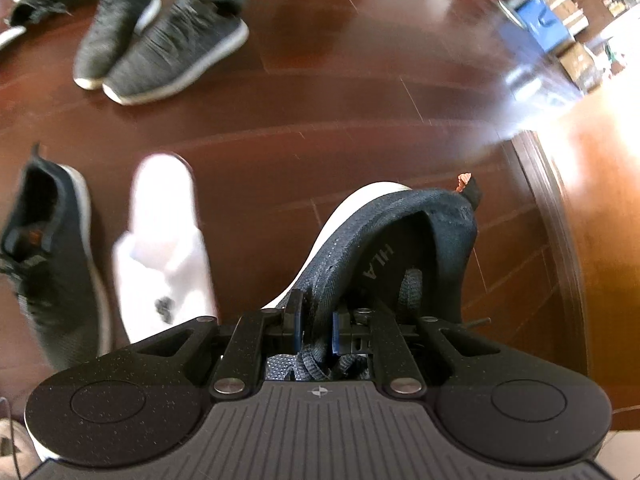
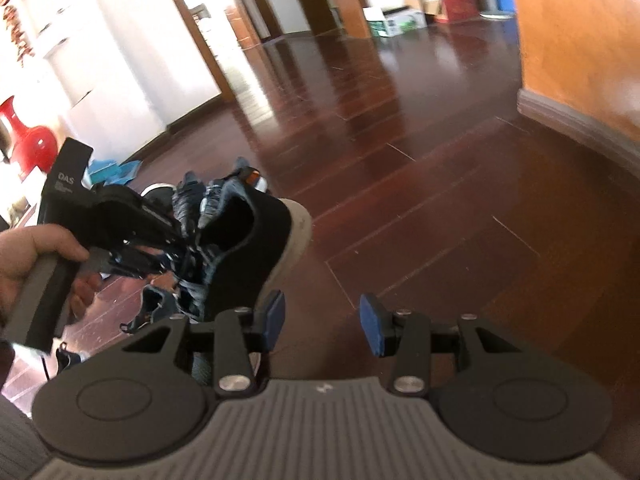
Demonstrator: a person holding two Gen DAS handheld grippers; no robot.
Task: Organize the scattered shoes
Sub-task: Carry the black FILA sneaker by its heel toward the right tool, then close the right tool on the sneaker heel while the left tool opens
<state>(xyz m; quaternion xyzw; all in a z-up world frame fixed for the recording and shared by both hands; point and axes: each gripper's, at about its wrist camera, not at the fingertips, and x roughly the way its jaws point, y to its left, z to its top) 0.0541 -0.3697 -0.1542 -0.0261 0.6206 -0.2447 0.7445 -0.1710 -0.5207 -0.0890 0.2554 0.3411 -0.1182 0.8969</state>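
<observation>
Your left gripper (image 1: 316, 326) was clamped on one navy sneaker (image 1: 400, 248); your right gripper (image 2: 322, 322) stood apart, empty. Four dark sneakers and one white slipper (image 1: 164, 248) lay on the floor (image 1: 340, 120).

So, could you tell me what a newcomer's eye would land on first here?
Probably the dark sneaker pinched at its collar in the left gripper, lifted above the red-brown wood floor. Next, the white slipper on the floor to its left, and the right gripper open with nothing between its fingers.

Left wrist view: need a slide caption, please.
Left tool shut on a dark sneaker above the wooden floor, other shoes scattered beyond.
</observation>
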